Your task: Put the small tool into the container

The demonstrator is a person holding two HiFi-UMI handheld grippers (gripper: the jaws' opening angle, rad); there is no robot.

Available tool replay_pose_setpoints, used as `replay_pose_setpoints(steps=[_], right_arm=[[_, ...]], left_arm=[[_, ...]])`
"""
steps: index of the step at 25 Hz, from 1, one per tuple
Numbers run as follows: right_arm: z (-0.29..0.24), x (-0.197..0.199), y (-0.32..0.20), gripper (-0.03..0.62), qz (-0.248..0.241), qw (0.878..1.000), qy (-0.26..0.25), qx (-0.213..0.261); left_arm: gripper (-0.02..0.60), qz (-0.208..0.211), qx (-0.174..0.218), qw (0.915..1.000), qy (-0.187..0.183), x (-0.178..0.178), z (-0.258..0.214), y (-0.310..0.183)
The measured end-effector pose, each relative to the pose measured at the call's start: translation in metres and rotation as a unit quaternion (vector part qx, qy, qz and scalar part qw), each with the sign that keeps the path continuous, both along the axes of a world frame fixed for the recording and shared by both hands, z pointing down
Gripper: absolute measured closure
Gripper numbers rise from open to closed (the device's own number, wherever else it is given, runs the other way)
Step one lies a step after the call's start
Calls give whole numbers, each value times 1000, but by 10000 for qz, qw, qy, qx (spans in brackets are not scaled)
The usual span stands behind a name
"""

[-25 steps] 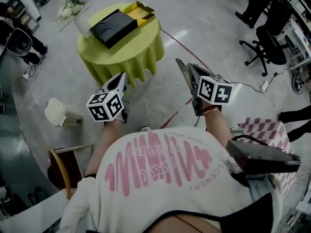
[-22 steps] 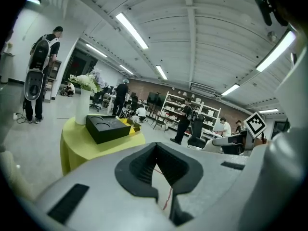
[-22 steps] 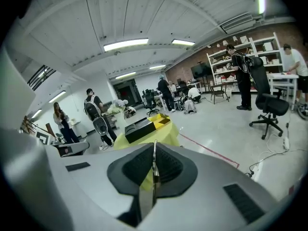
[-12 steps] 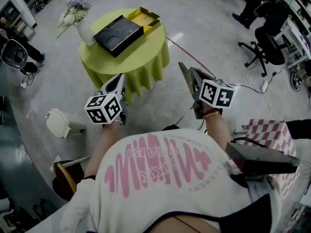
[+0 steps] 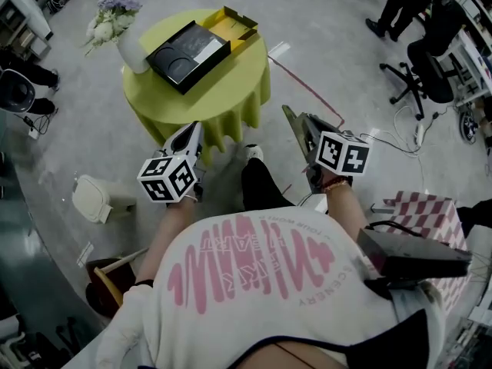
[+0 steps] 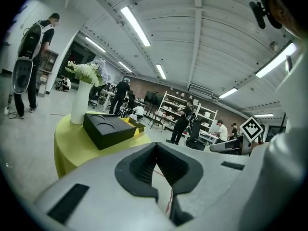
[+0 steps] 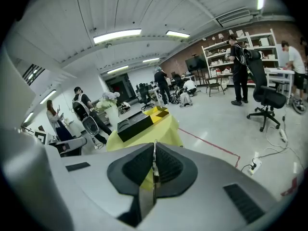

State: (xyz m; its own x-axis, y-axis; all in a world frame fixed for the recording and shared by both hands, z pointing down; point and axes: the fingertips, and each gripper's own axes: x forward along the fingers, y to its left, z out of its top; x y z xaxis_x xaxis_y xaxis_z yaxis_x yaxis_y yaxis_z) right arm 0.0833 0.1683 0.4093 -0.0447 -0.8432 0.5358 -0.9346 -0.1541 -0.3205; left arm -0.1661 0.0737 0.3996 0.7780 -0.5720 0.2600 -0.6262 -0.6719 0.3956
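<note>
A round table [image 5: 231,91] under a yellow-green cloth stands ahead of me. On it lie a black box [image 5: 188,54] with round recesses and an open yellow box [image 5: 231,23]. My left gripper [image 5: 194,129] points at the table from short of its near edge. Its jaws stand slightly apart with floor showing between them [image 6: 155,148]. My right gripper [image 5: 288,114] hangs to the table's right, over the floor. It is shut [image 7: 154,150], and a thin pale sliver, the small tool, shows edge-on between the pads. The black box [image 7: 134,124] lies beyond those jaws.
A white vase [image 5: 131,52] of flowers stands at the table's left edge. On the floor are a white bin [image 5: 92,198] at the left, a red tape line [image 5: 307,79], cables and an office chair [image 5: 430,60] at the right. A person [image 6: 33,57] stands far left.
The table has drawn a little nearer in the head view. A black-trousered leg with a white shoe has stepped forward between the grippers. Both grippers keep their pose.
</note>
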Motion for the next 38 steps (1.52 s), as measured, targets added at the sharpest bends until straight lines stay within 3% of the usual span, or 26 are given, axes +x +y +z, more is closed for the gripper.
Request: replay_pose_setpoints(steps=[10,19,24,38], right_arm=[[4,13,-82,580,-354,9994,4,23],[-13,26,-166,580,-685,9970,-156,328],[-21,36,-215,580,-901,9948,-167,456],[-45,61,-348,580,-1523,9861,-223,630]], left_arm=[[574,-224,-24,9997,-47,14,2,-60],[574,-514,173,9985,-89,23,-11,-117],[574,-652,313,9973,112,32,-22,-150],[574,-1070,474,9931,-25,58,-46,-252]])
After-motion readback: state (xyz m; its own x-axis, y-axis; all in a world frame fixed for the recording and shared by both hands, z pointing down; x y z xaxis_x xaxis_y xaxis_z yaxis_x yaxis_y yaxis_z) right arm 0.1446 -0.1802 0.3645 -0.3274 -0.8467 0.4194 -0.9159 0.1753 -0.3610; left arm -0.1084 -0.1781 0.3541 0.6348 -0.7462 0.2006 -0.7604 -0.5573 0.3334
